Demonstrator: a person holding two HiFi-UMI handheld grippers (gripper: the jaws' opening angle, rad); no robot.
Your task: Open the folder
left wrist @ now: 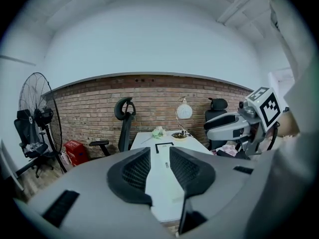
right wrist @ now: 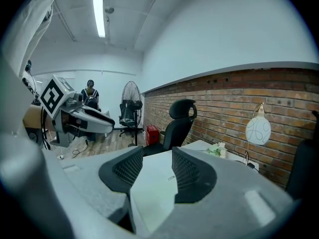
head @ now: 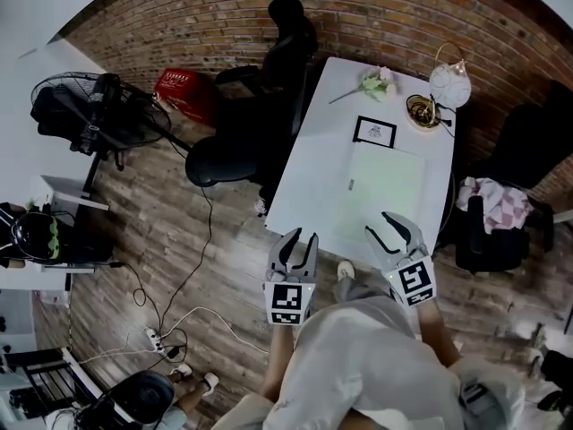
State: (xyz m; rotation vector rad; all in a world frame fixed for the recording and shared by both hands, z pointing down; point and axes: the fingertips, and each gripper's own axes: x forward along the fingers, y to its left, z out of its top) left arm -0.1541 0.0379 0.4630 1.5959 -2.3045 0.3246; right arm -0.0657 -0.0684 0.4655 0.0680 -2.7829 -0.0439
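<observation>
The right tongs (right wrist: pixel 157 156) stand apart, empty, over the folder (right wrist: pixel 149 198).

Pale green folder (head: pixel 387 186) lies closed and flat on the white table (head: pixel 312 164)

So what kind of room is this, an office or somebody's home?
Probably an office or studio: a white desk bearing a pale folder, a black swivel chair beside it, and a standing fan near the brick wall.

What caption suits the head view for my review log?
Left gripper and right gripper, both open and empty, poised at the near end of a white table bearing a closed pale-green folder.
</observation>
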